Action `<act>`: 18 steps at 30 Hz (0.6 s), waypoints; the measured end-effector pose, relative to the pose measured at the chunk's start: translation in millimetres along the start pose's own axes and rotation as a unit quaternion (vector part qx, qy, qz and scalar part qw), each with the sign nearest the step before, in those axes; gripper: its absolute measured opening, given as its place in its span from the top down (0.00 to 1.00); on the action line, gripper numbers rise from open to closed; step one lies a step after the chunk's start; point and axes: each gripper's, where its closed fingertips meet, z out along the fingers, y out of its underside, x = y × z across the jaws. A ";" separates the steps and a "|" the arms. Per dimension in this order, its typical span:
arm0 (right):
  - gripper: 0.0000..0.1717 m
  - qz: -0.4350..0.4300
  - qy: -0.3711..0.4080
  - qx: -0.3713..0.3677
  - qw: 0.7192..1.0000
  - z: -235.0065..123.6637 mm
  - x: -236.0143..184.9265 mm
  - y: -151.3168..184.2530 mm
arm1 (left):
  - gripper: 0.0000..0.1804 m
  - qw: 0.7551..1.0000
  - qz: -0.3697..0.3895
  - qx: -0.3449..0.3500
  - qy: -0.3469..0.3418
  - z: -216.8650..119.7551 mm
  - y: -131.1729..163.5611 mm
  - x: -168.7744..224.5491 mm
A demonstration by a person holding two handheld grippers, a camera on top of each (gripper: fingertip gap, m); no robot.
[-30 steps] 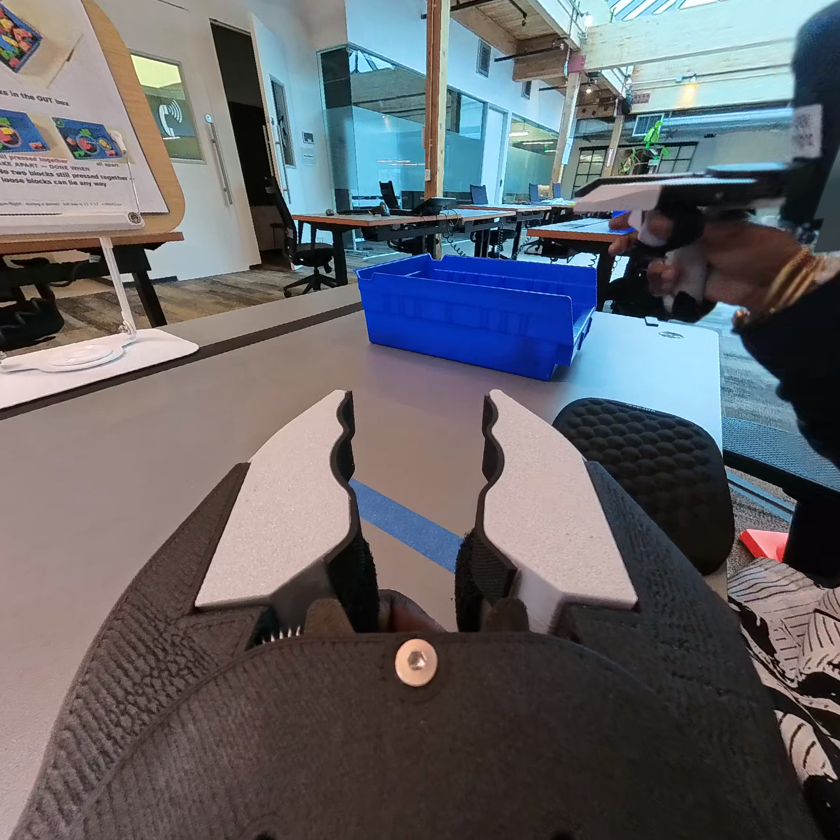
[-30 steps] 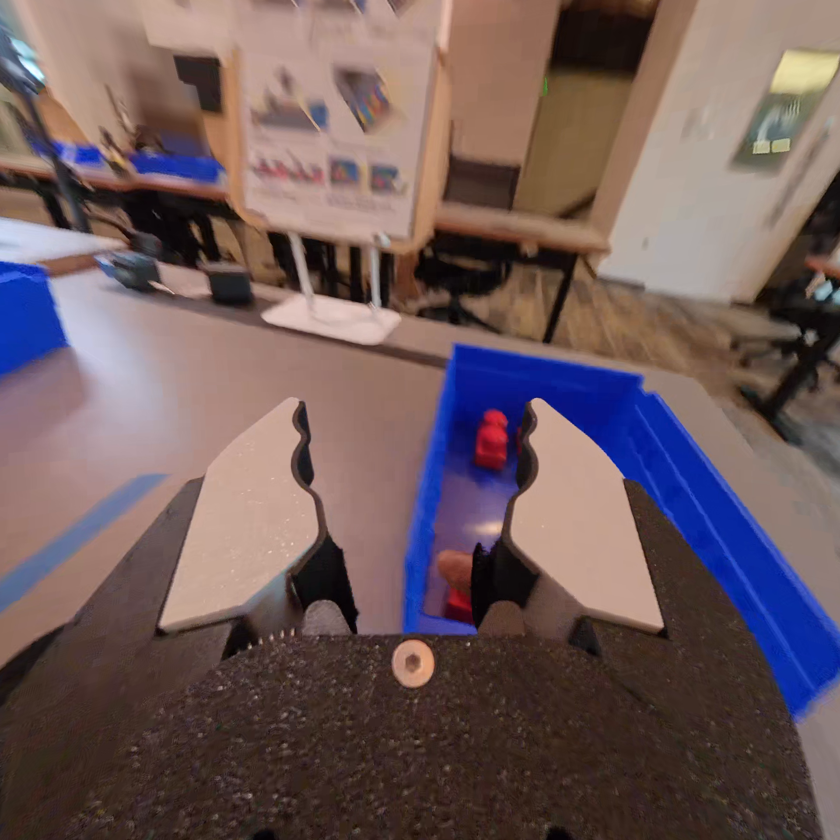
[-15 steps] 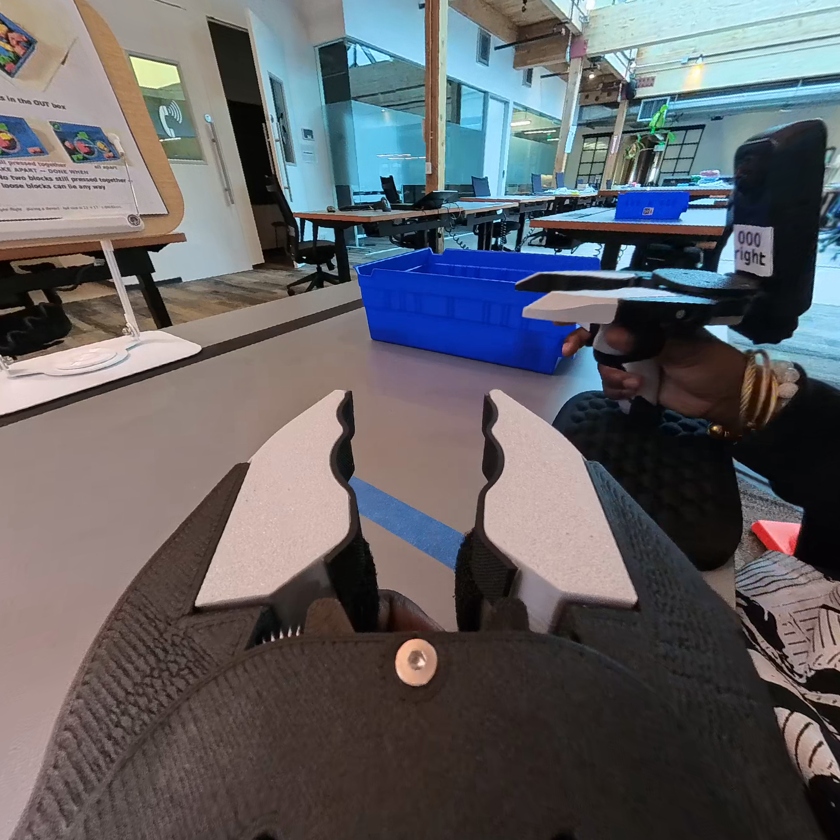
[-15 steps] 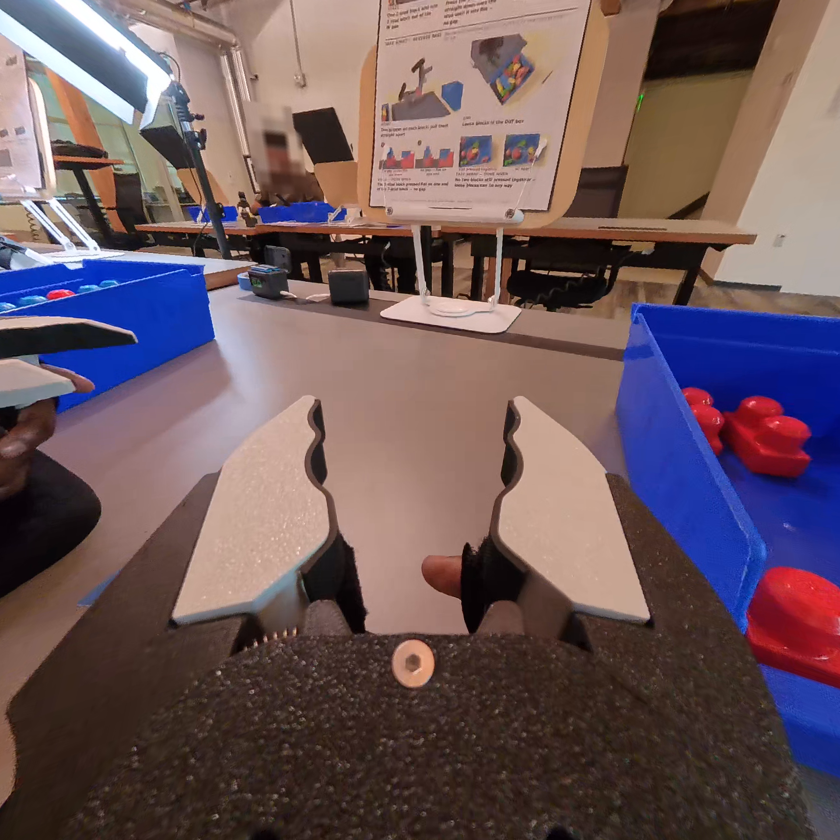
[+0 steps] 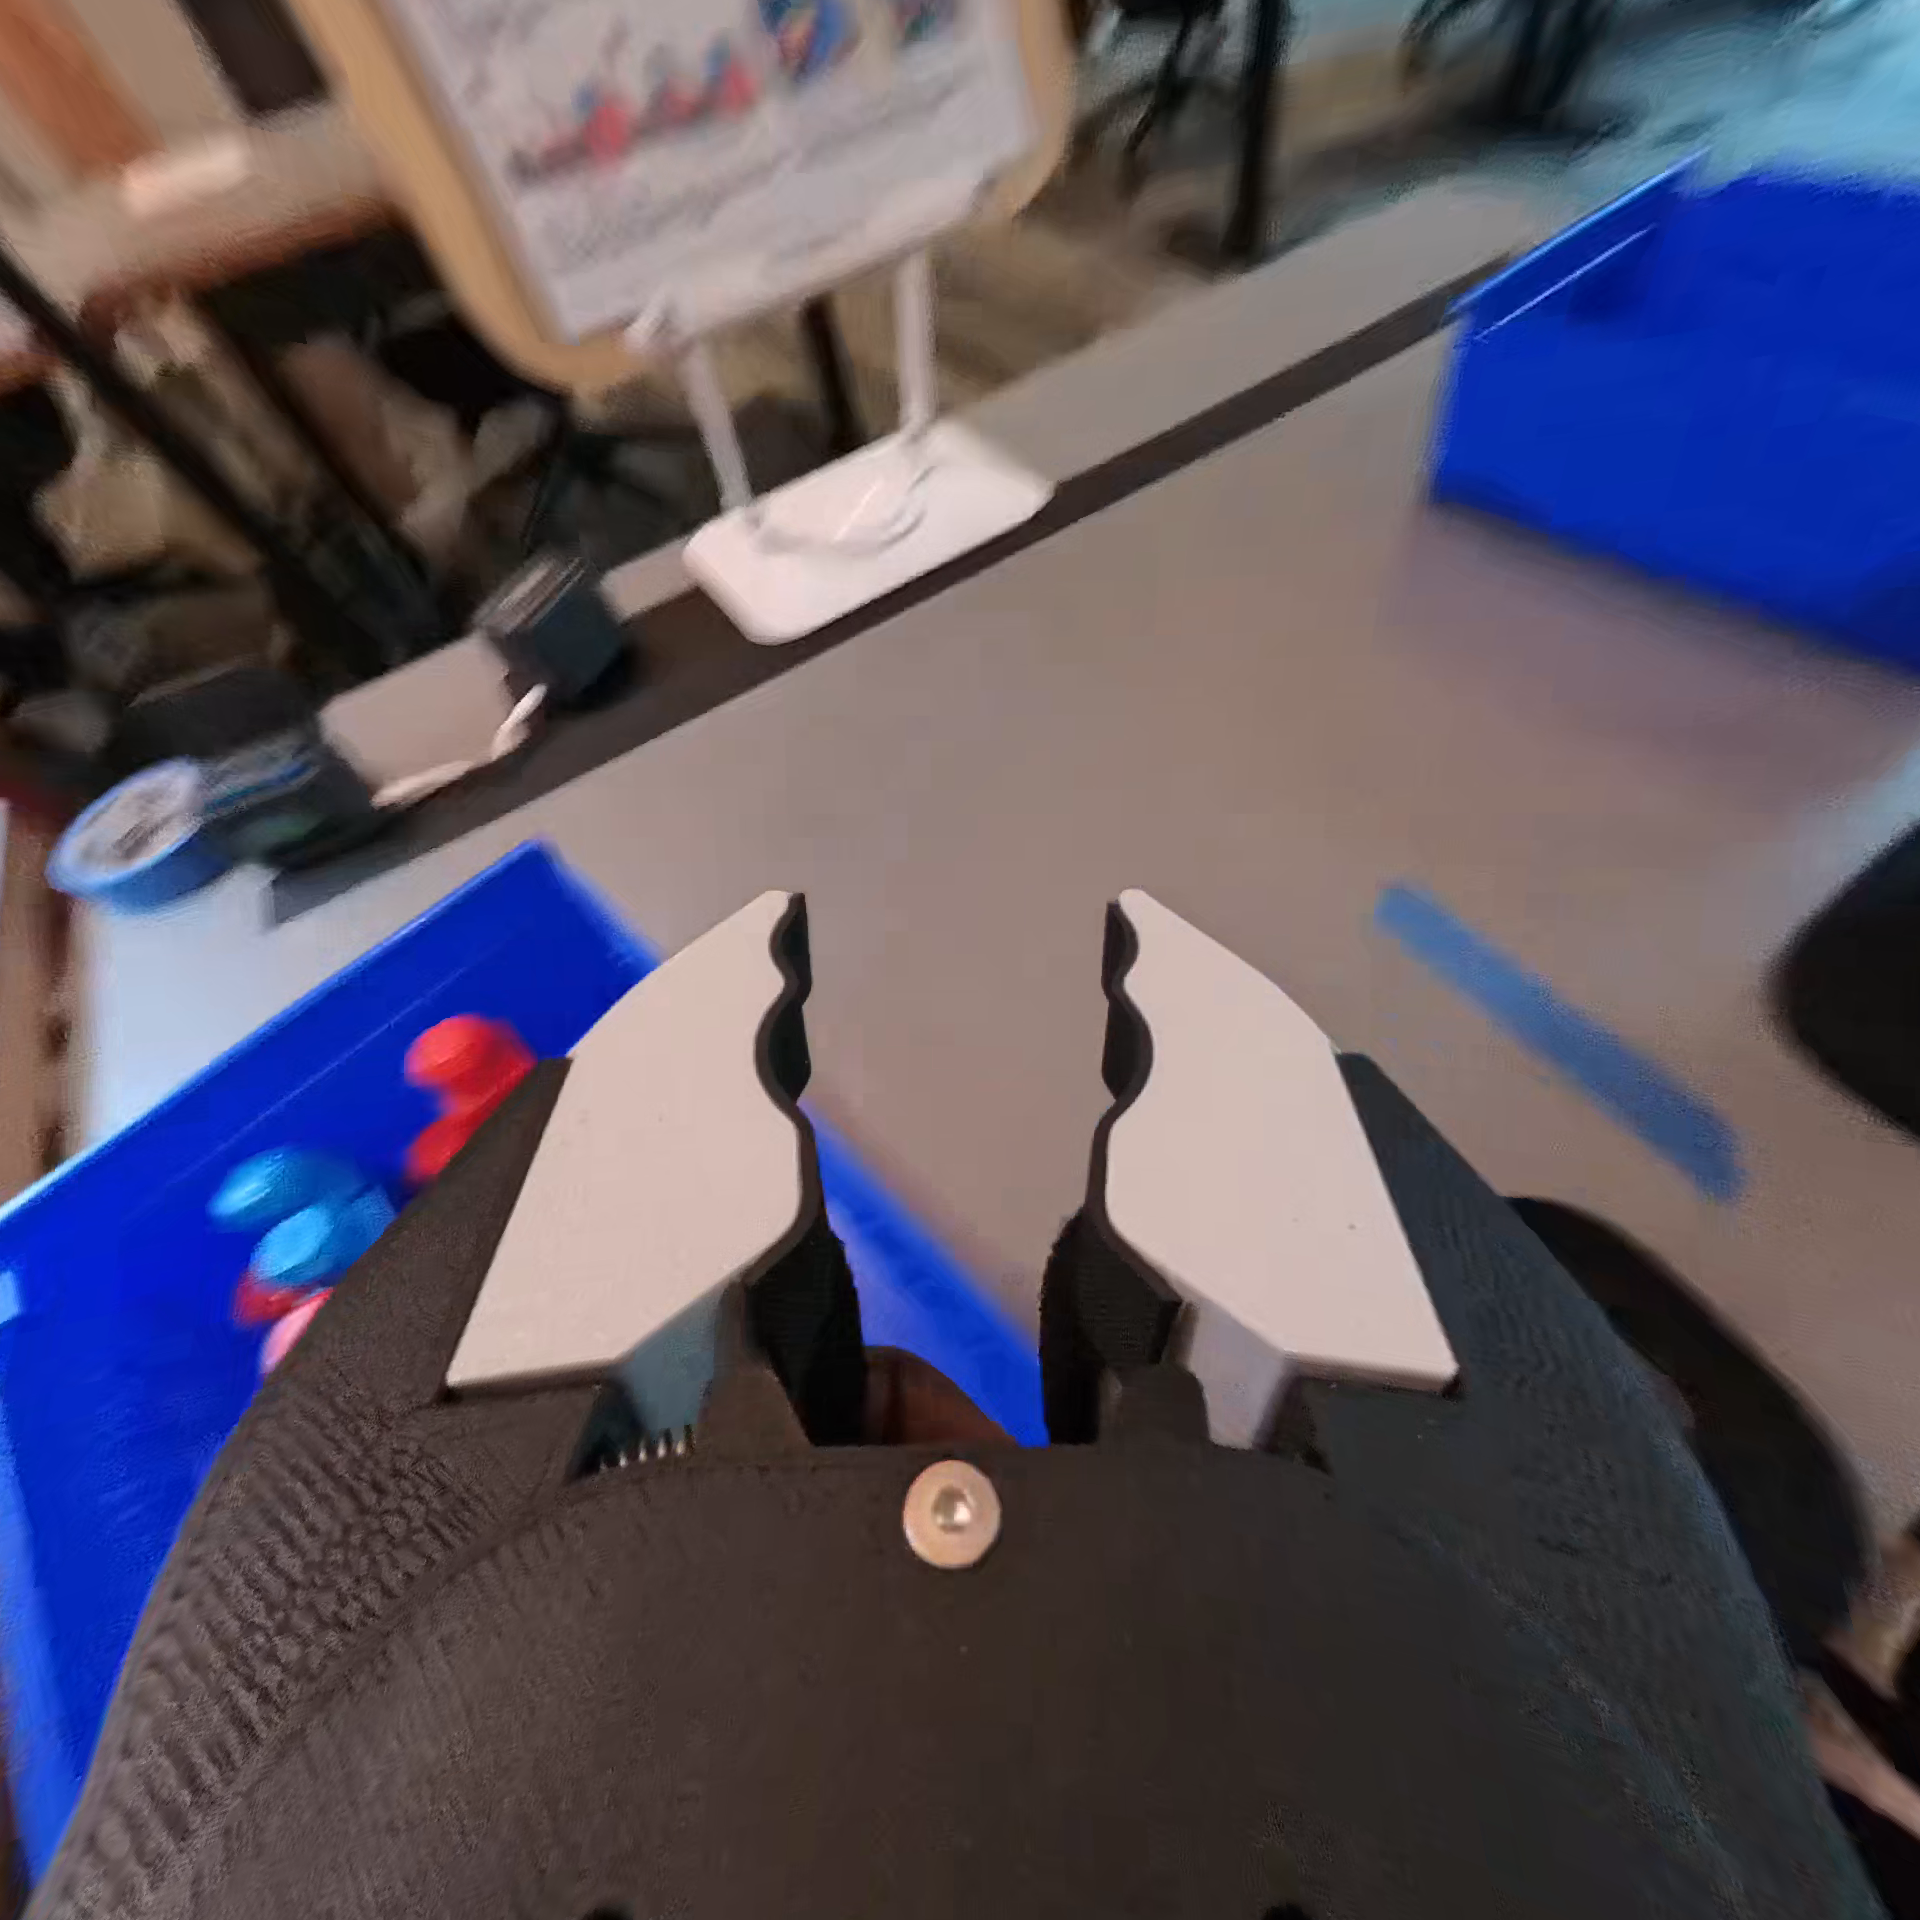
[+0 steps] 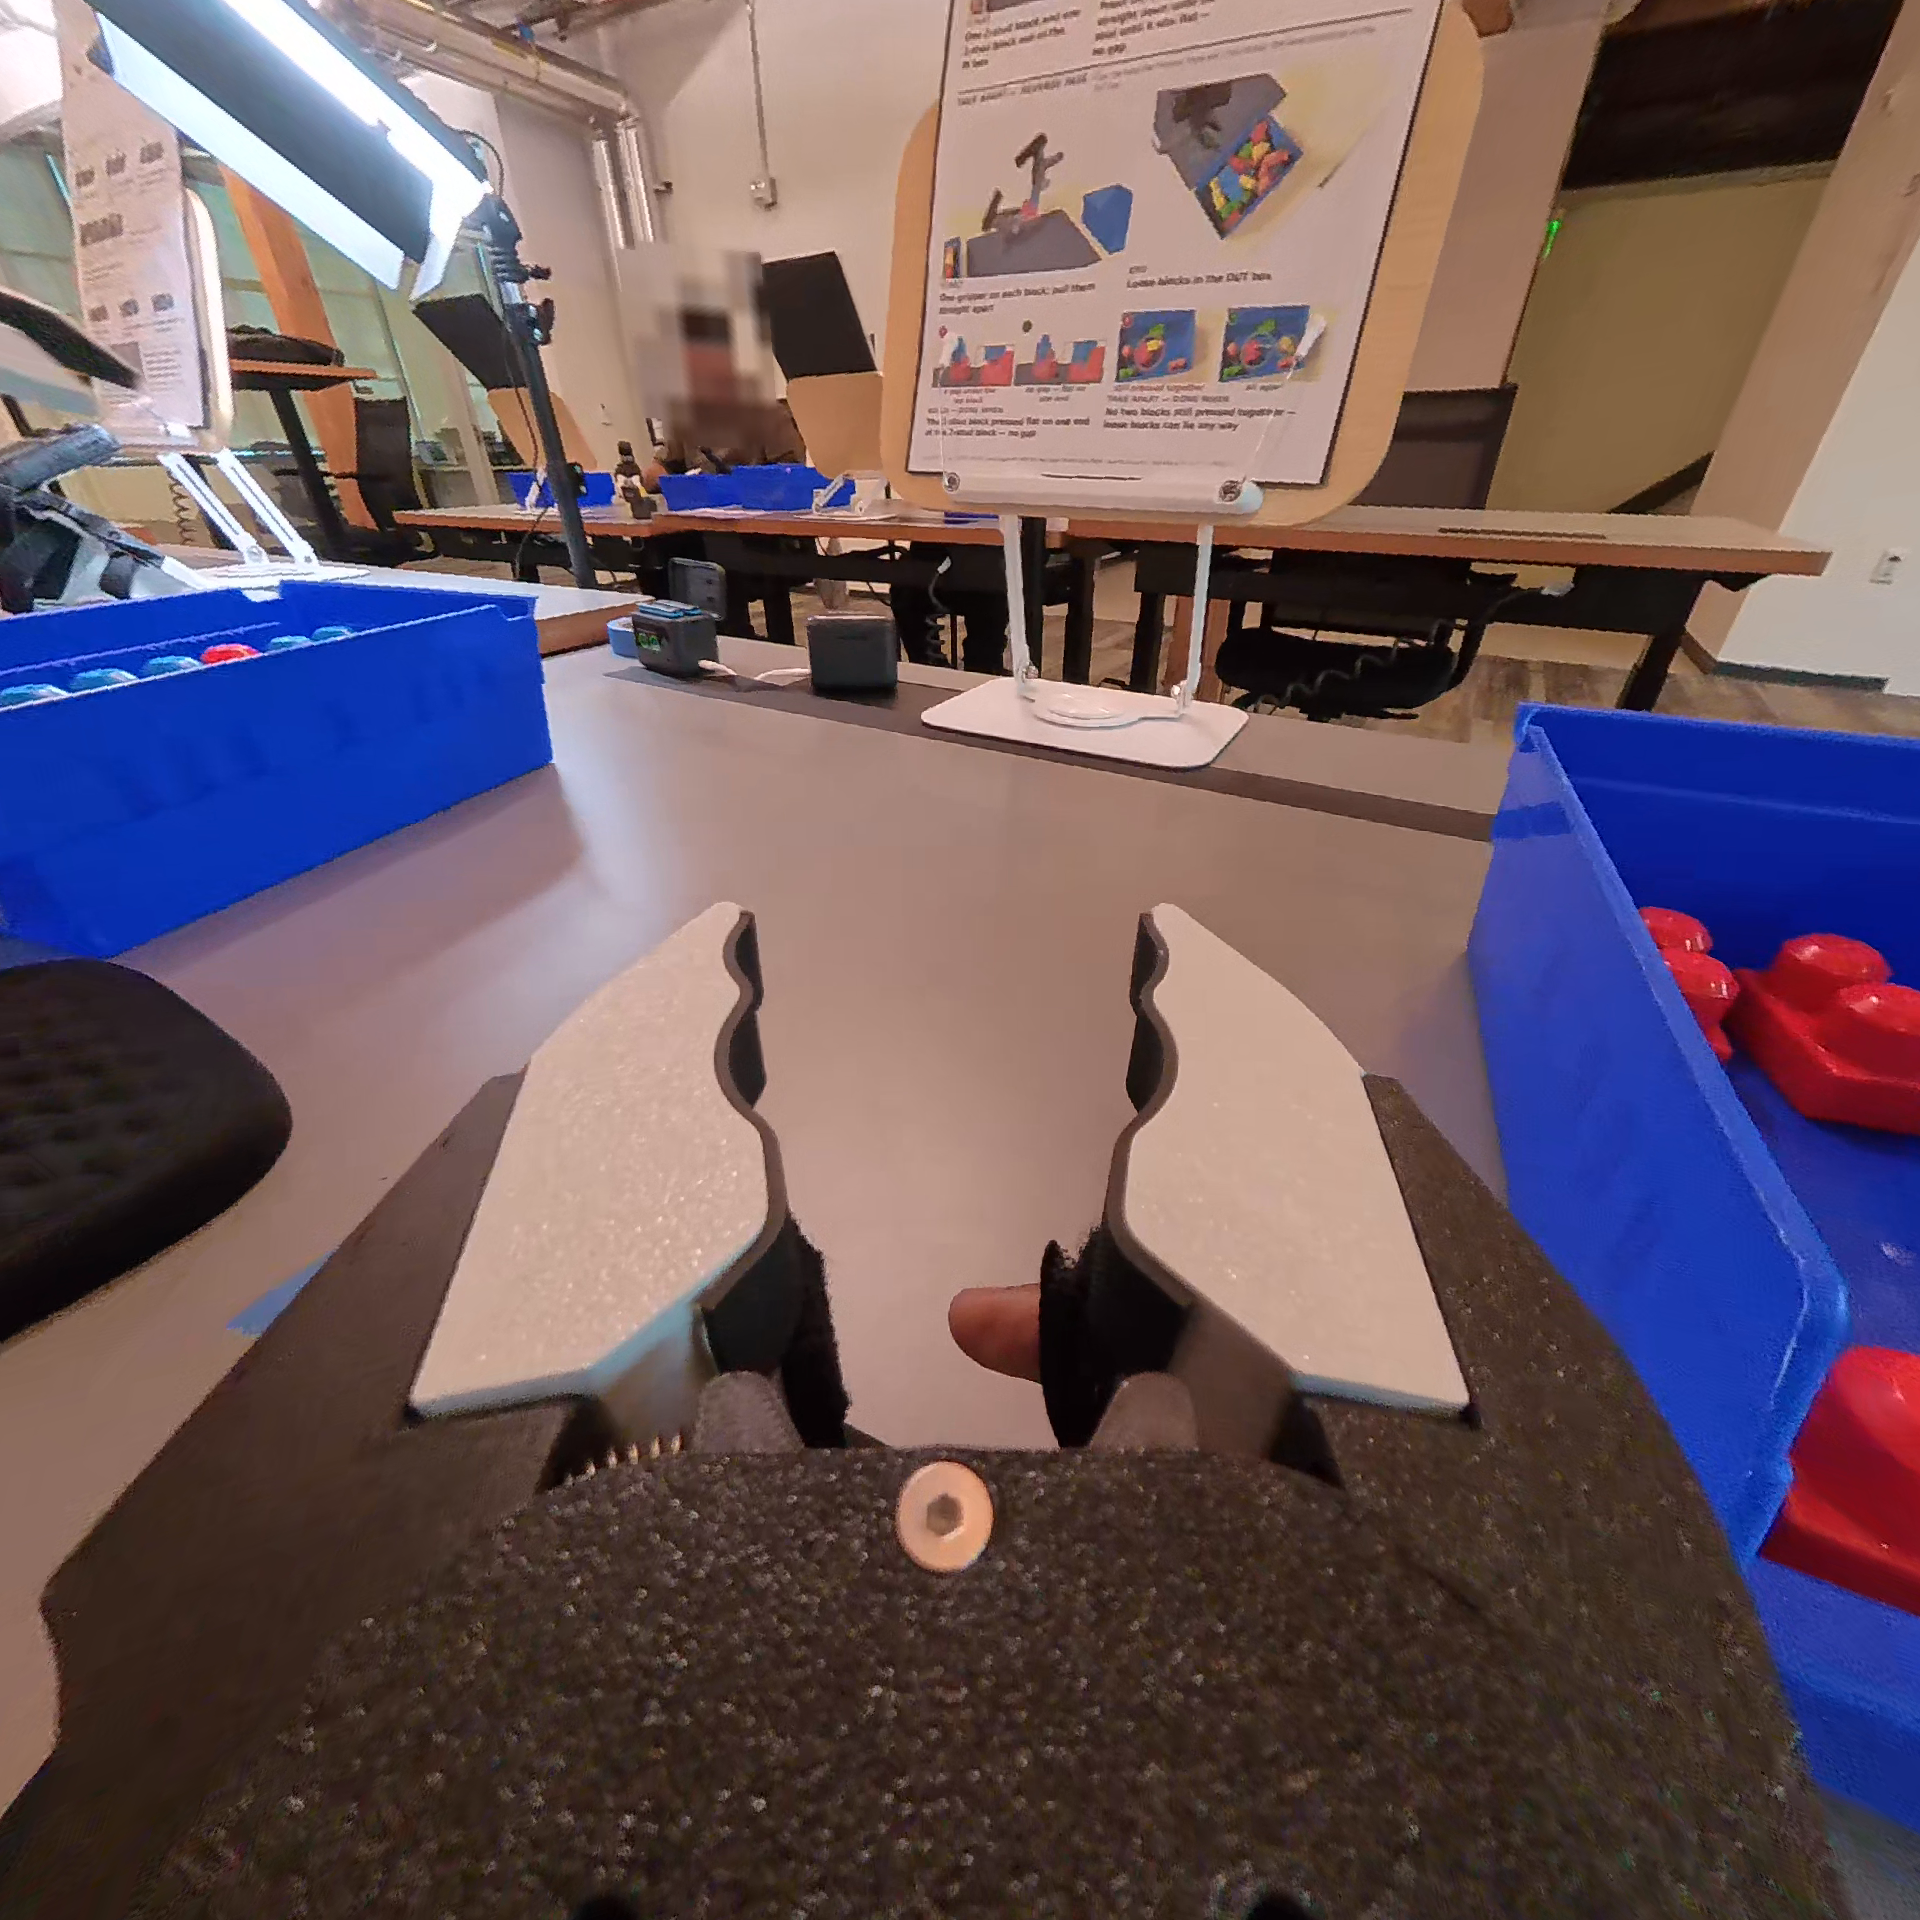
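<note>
My left gripper (image 5: 954,914) is open and empty, above the grey table (image 5: 1091,748) by the right rim of a blue bin (image 5: 343,997). That bin holds red blocks (image 5: 457,1060) and blue blocks (image 5: 281,1195). This view is blurred. My right gripper (image 6: 940,925) is open and empty over the grey table (image 6: 935,852). To its right stands a blue bin (image 6: 1621,1091) with red blocks (image 6: 1839,1029) inside. The other blue bin (image 6: 260,748), with blue and red blocks, is at the left of the right wrist view.
A white stand (image 6: 1086,717) carries an instruction board (image 6: 1174,239) at the table's far edge. Small black devices (image 6: 852,652) and a roll of blue tape (image 5: 135,831) sit near it. A blue tape strip (image 5: 1558,1039) lies on the table. A black chair back (image 6: 104,1122) is at the left.
My left gripper swung left and tilted down, from facing the far bin to above the left bin's edge. My right gripper left the right bin, turned to face the table middle, and its jaws narrowed.
</note>
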 end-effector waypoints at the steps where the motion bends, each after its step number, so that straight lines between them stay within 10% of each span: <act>1: 0.60 -0.002 0.000 0.004 1.000 -0.9 -0.3 -1.2 | 0.70 0.999 -0.008 -0.032 -0.020 5.9 4.5 -26.6; 10: 0.61 -0.002 0.002 0.010 1.000 -2.4 0.1 -2.3 | 0.65 0.934 -0.114 -0.332 -0.065 82.9 110.3 -157.0; 18: 0.61 -0.005 0.001 0.006 1.000 -1.5 -0.3 -0.9 | 0.67 0.911 -0.151 -0.375 -0.085 107.6 139.6 -178.7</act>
